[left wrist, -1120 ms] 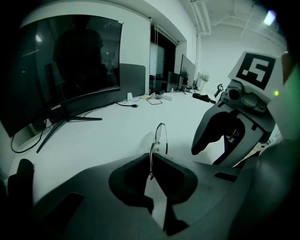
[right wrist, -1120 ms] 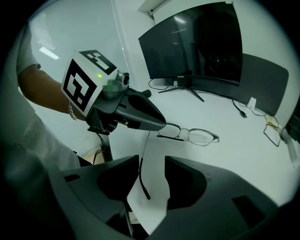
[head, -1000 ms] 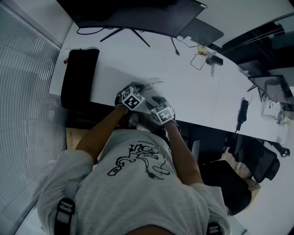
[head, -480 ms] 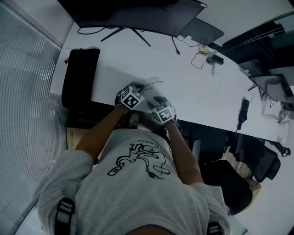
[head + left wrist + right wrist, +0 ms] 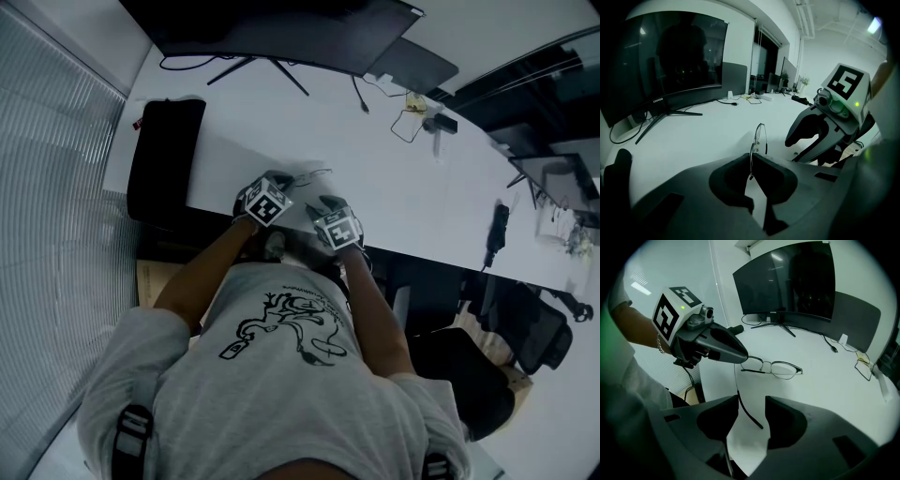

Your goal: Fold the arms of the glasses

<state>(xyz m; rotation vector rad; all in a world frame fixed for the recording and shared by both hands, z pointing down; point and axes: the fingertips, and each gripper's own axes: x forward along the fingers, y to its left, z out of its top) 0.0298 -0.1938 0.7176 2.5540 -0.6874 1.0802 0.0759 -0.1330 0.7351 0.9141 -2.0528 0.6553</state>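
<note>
- Hardly anything has shifted over the last second: in the head view the right gripper (image 5: 323, 204) sits a touch further right, while the left gripper (image 5: 284, 180) is where it was.
- Both grippers are close together at the near edge of the white surface (image 5: 403, 187), in front of the person's chest.
- The left jaws are pressed nearly together, pinching the thin metal frame of the glasses (image 5: 780, 369) at one end of it.
- The lenses reach out past those jaws, over the surface; whether they touch it cannot be told.
- The right jaws are spread. One arm of the glasses (image 5: 749, 416), unfolded, runs down into the gap between them, its dark tip lying close to one jaw with neither pad pressing on it.
- A curved monitor (image 5: 272, 28) stands at the far side of the surface, and a black pouch (image 5: 164, 159) lies at its left end.
</note>
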